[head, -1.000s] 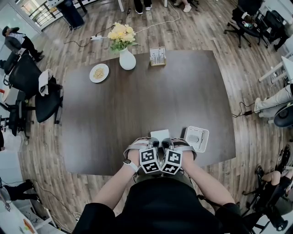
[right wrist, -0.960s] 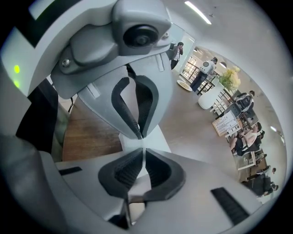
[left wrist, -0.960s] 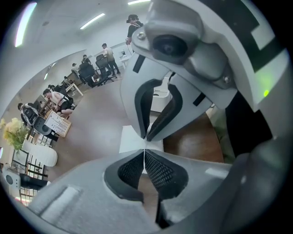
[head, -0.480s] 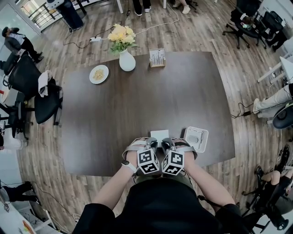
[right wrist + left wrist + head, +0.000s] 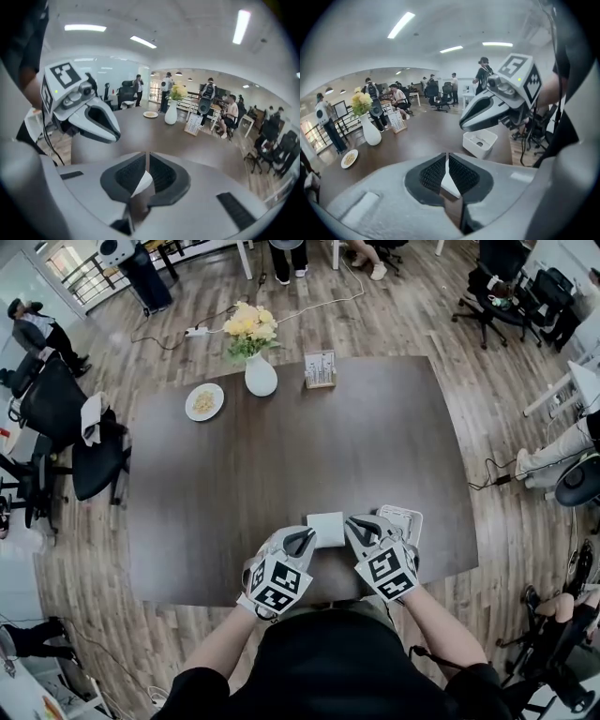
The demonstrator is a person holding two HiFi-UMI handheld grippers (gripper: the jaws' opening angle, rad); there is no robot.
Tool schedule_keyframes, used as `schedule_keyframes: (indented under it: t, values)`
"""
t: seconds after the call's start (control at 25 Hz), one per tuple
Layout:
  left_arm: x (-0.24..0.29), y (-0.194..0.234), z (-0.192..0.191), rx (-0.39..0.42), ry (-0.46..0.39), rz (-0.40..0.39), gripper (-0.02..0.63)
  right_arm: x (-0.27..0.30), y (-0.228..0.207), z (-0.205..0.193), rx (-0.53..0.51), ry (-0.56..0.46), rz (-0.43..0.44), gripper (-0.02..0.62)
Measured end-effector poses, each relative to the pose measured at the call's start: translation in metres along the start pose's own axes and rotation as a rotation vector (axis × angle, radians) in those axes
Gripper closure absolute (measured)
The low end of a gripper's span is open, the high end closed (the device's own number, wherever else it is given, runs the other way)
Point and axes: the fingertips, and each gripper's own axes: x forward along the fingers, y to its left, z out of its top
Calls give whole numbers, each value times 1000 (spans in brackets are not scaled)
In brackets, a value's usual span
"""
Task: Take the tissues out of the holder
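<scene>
Dark tabletop (image 5: 281,474), plank floor (image 5: 506,427), office chairs (image 5: 94,460) around. One flower vase (image 5: 260,374), one plate (image 5: 204,401), one card stand (image 5: 320,369) at far edge. One tissue holder (image 5: 405,518) and one tissue stack (image 5: 325,529) at near edge, stack outside holder. Left gripper (image 5: 305,538) and right gripper (image 5: 356,524) each pinch a side of it.

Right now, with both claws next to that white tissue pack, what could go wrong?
The left gripper and right gripper sit shut right beside the tissues. If either has caught a sheet, pulling away could tear or drag it. The right gripper is close beside the holder and might knock it off the table.
</scene>
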Motion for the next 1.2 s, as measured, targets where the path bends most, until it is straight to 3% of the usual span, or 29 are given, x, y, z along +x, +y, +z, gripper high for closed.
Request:
schedule_keyframes:
  t: [0.12, 0.24, 0.36, 0.48, 0.76, 1.0, 1.2]
  values:
    - [-25, 3, 20, -173, -113, -1, 591, -31, -14, 16, 193, -122, 24, 572]
    - [-47, 1, 42, -301, -232, 10, 591, -59, -24, 26, 307, -199, 1, 586]
    - [-65, -6, 67, -341, -333, 33, 591, -80, -24, 36, 397, -266, -36, 586]
    - [-78, -22, 91, -318, -412, 13, 591, -96, -15, 45, 455, -333, -41, 588]
    - [-92, -45, 120, -281, -515, 10, 592, -124, 5, 57, 327, -432, -148, 586]
    - [-95, -52, 120, -247, -515, 9, 592, -139, 15, 71, 279, -513, -142, 586]
    - [-94, -54, 117, -254, -511, 6, 592, -140, 19, 71, 274, -515, -138, 586]
